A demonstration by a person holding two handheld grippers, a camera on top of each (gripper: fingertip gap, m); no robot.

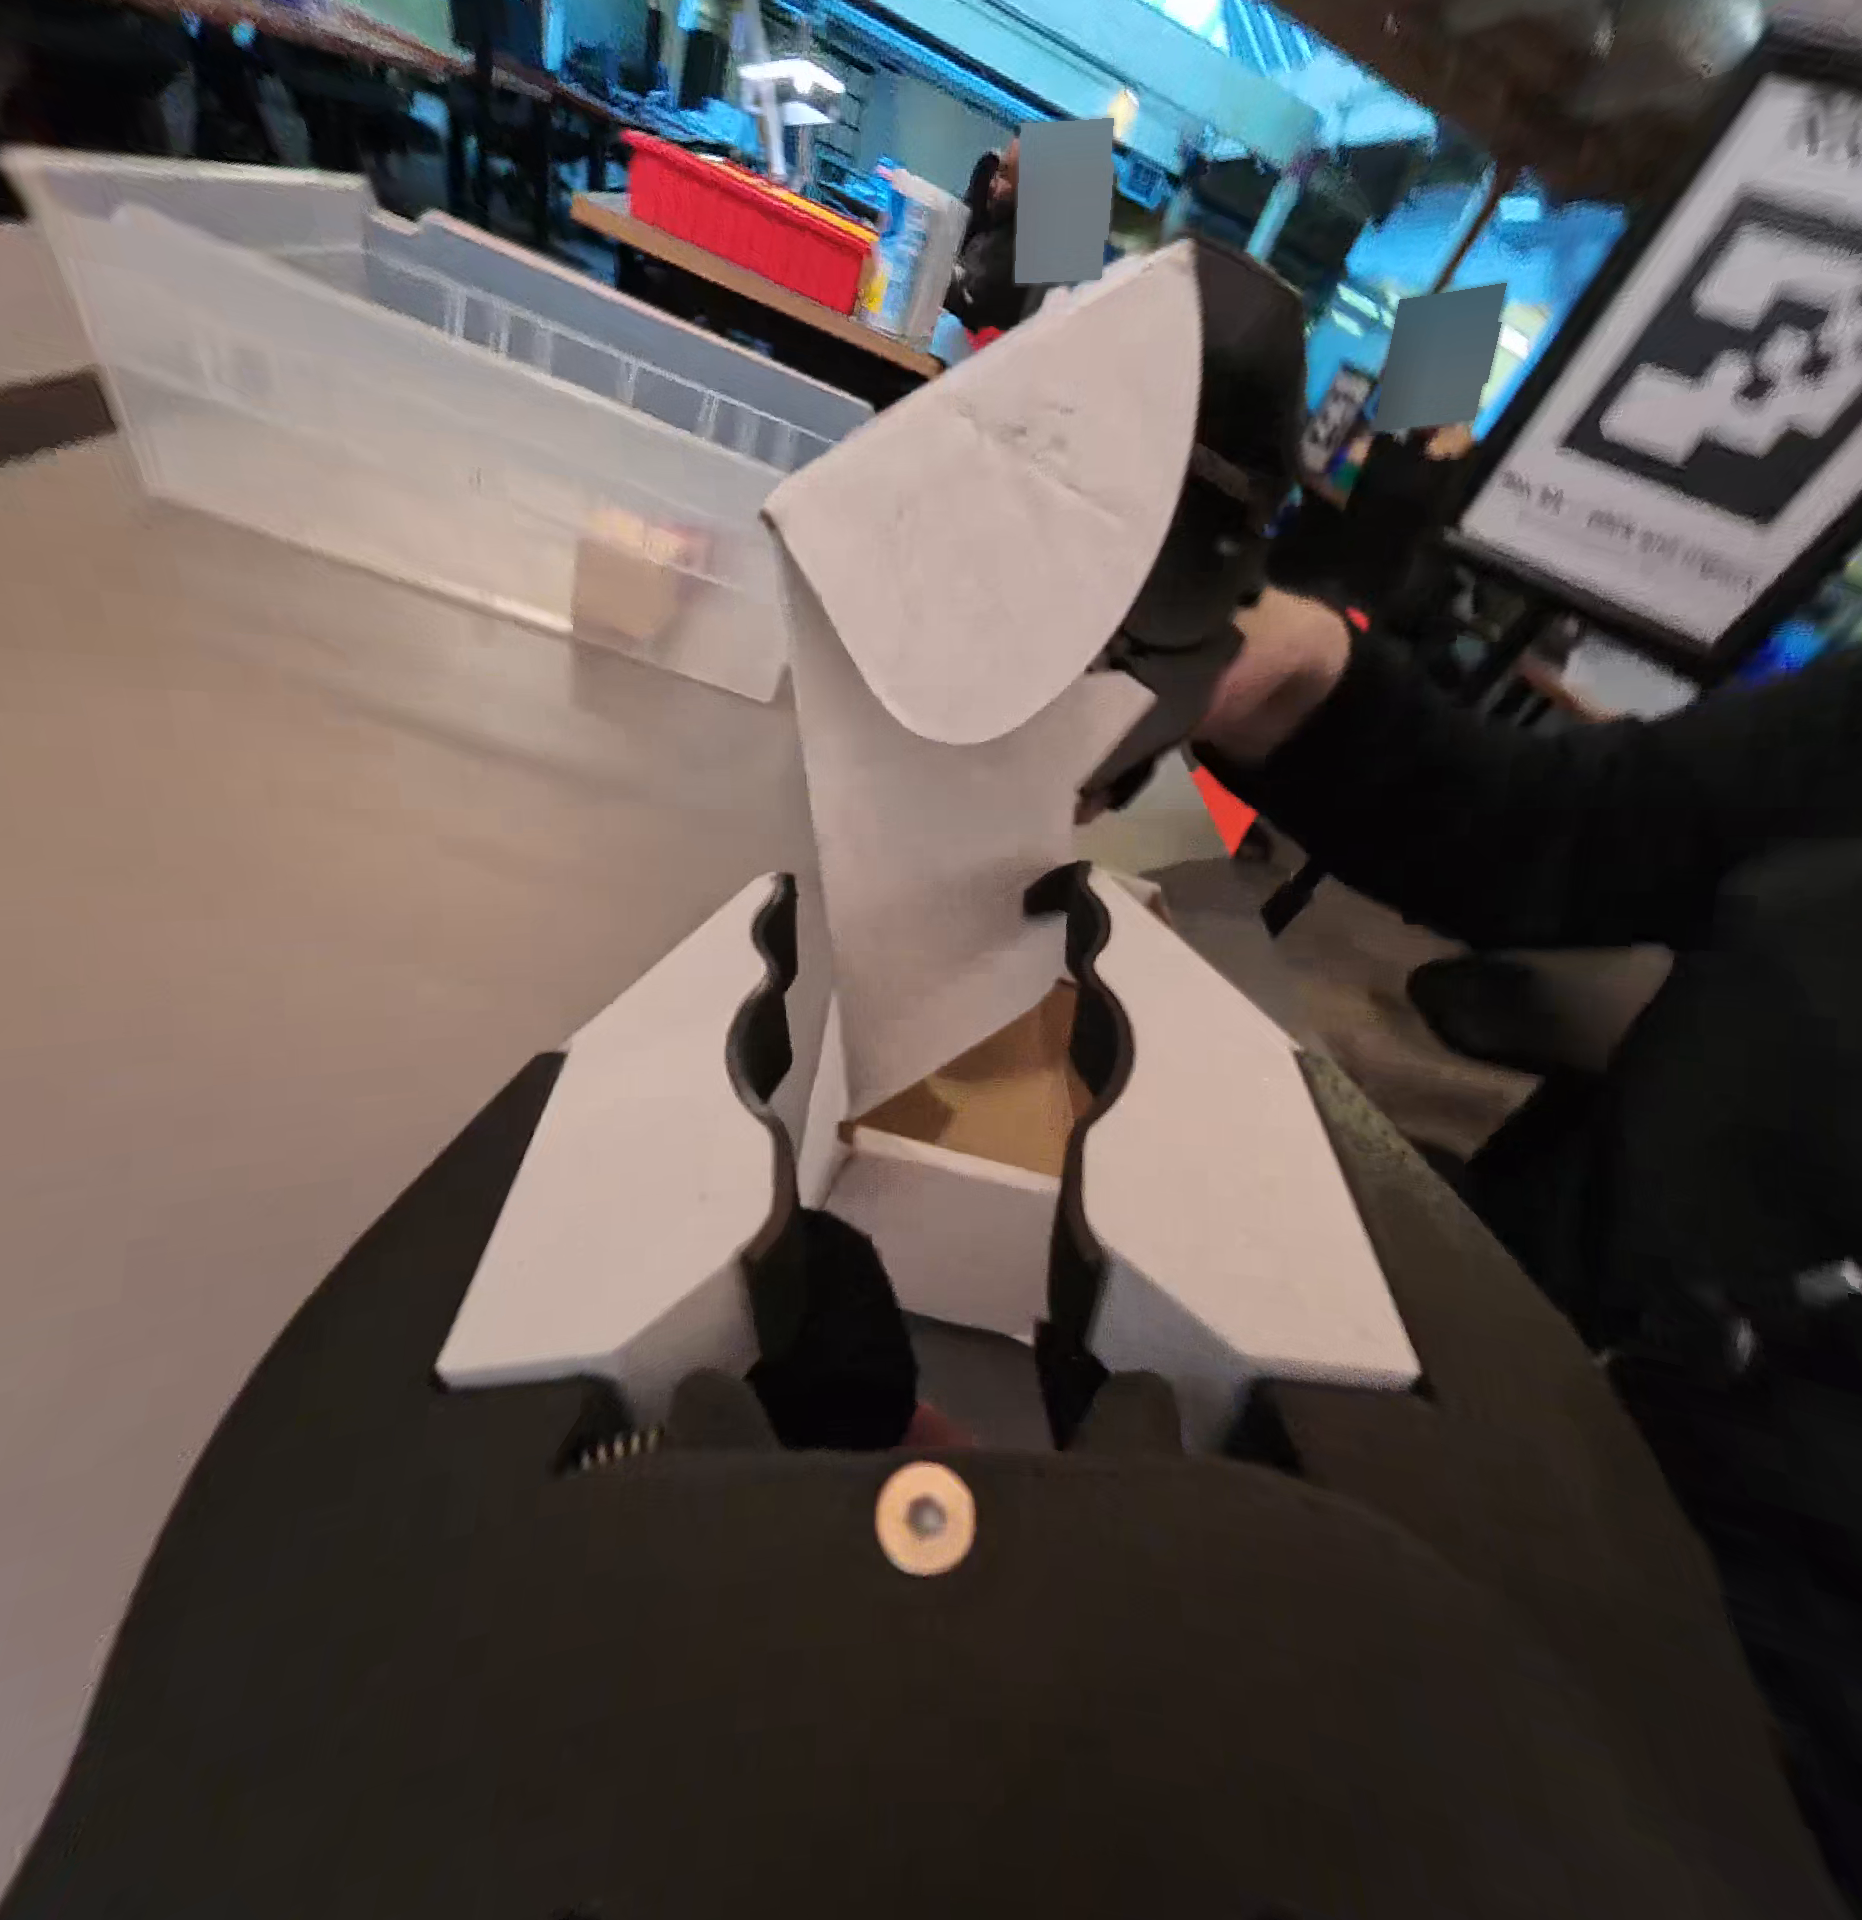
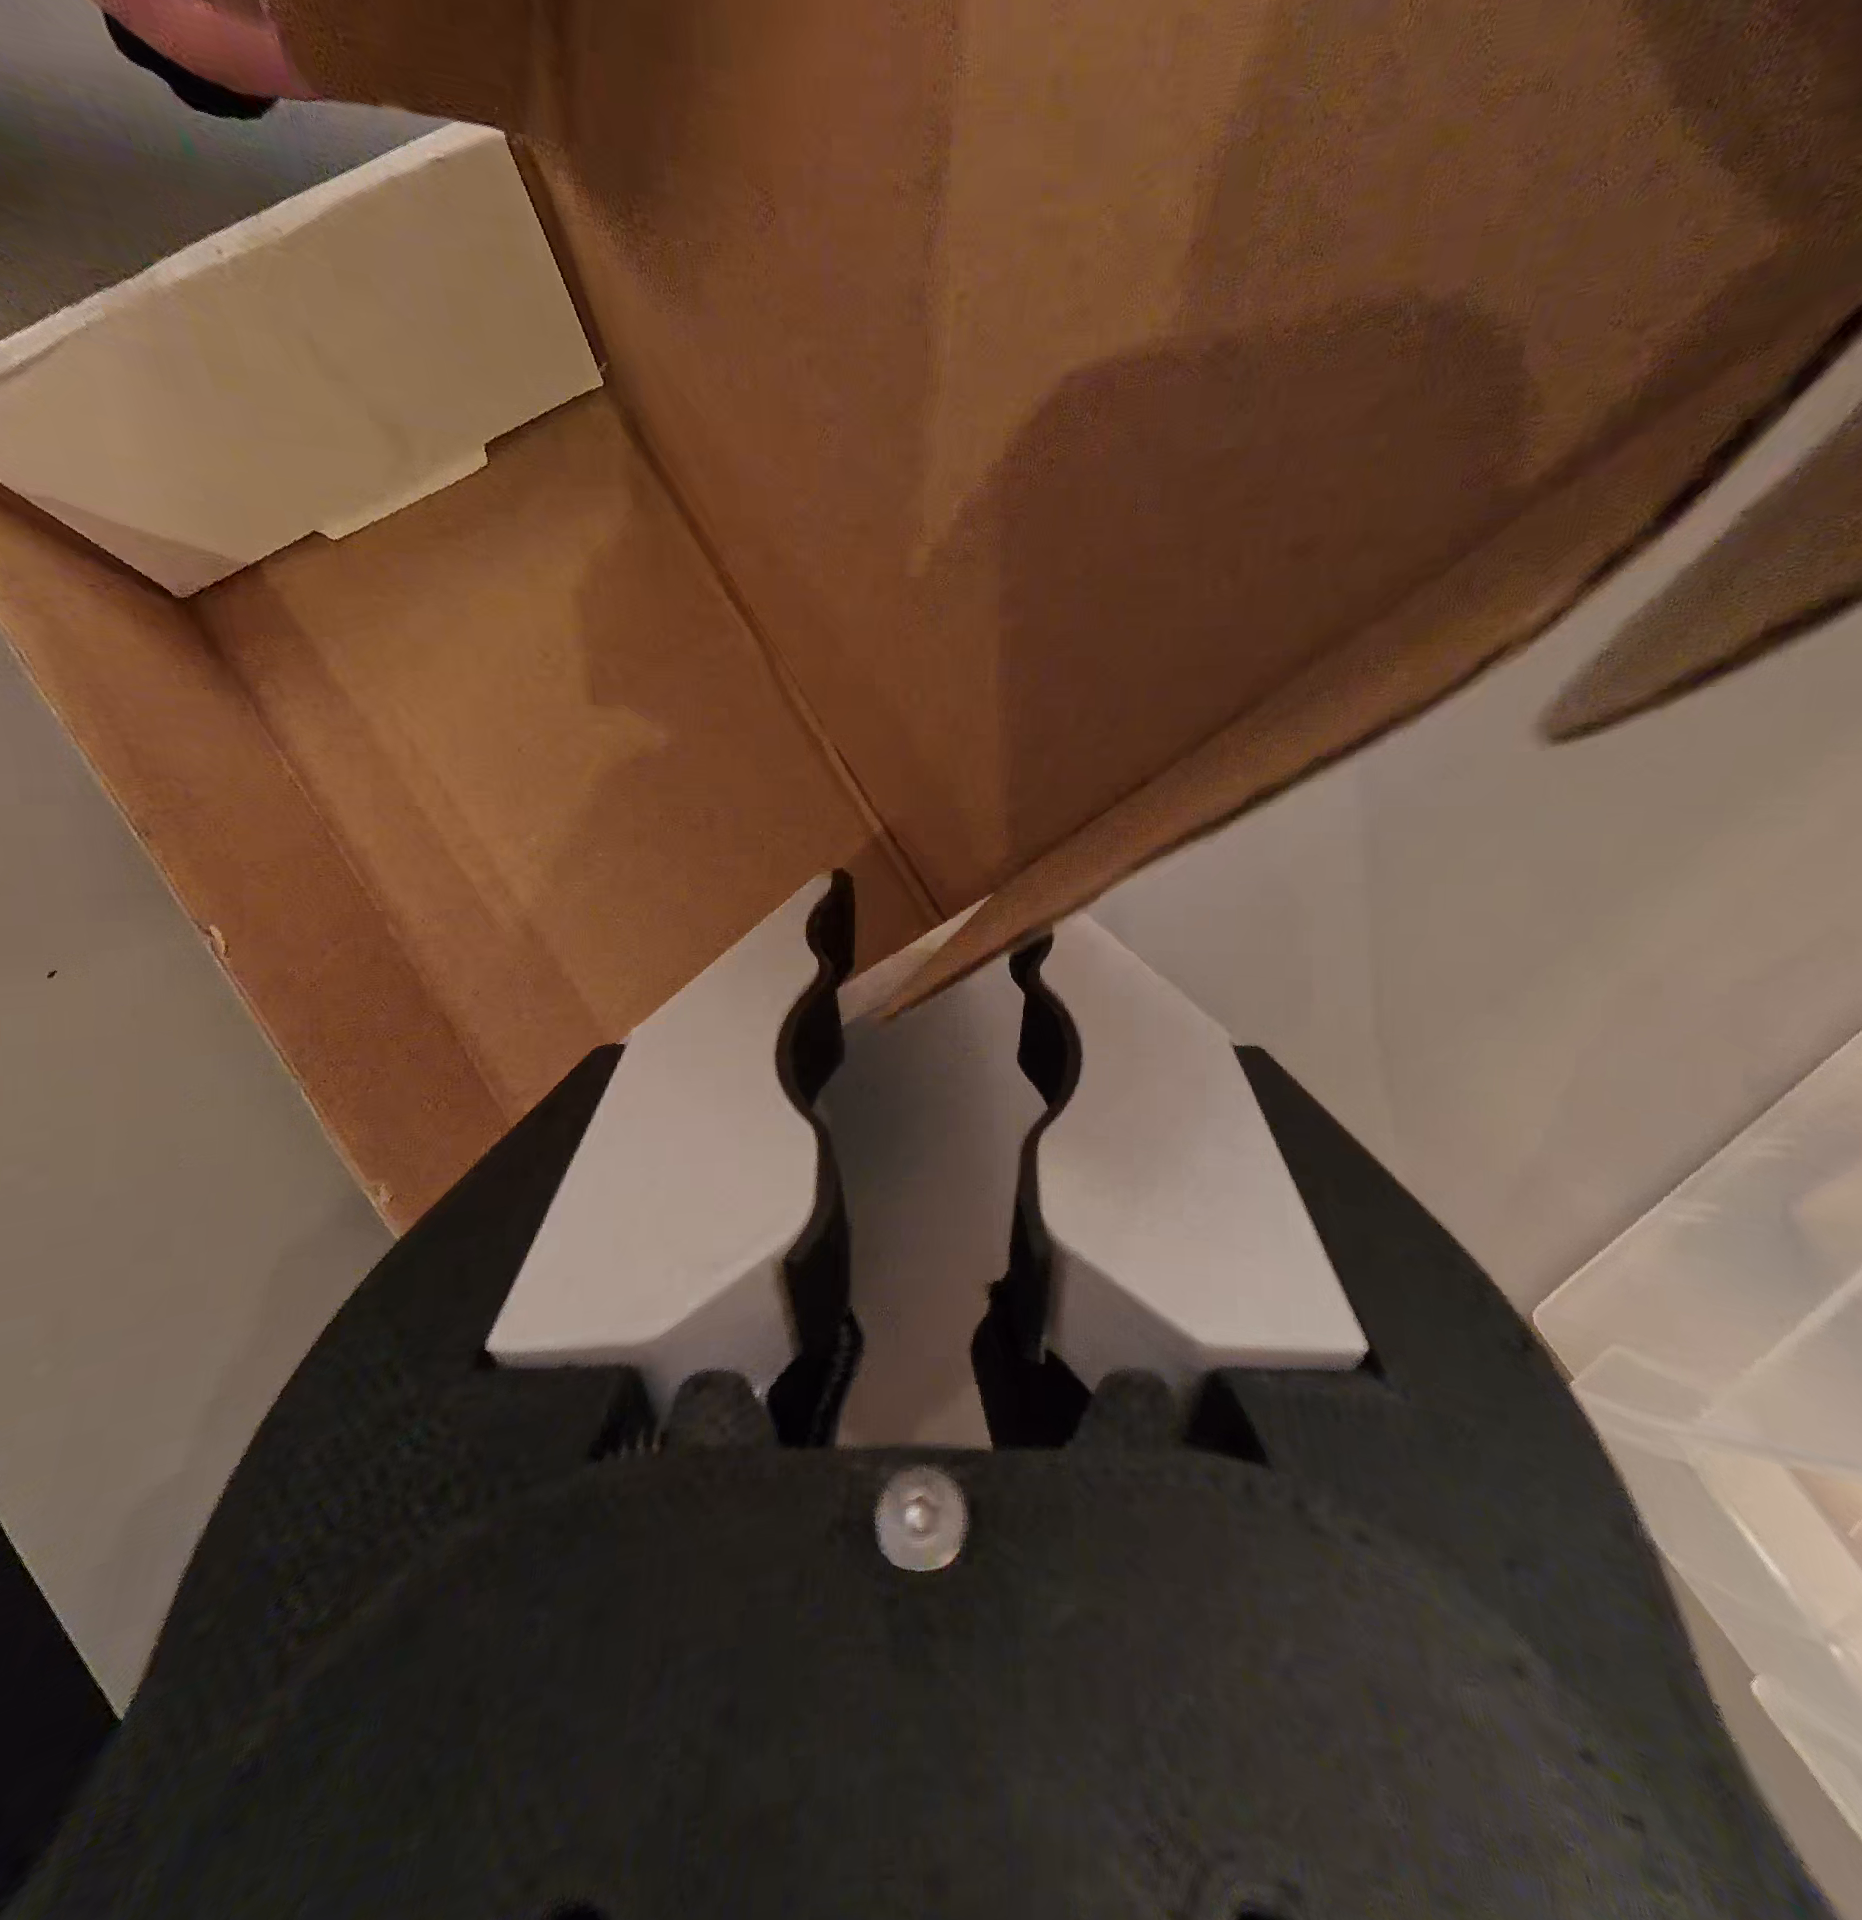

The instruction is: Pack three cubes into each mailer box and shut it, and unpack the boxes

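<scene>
A white mailer box (image 1: pixel 948 1216) with a brown inside lies open on the table. Its lid (image 1: pixel 989 540) stands up, with a rounded ear flap at the front. My left gripper (image 1: pixel 932 894) is shut on the box's near wall at a corner. My right gripper (image 2: pixel 935 920) is shut on the corner of the raised lid (image 2: pixel 1010 312). Its black body (image 1: pixel 1244 395) and the hand holding it show behind the lid. The part of the box floor (image 2: pixel 470 727) that I see holds no cube. One tan, red and yellow cube (image 1: pixel 636 582) lies in the clear bin.
A clear plastic bin (image 1: pixel 387 395) stands on the pale table (image 1: pixel 283 935) to the far left of the box; it also shows in the right wrist view (image 2: pixel 1737 1351). A framed black-and-white marker board (image 1: pixel 1737 364) stands at the right. People and a red crate (image 1: pixel 750 218) are far behind.
</scene>
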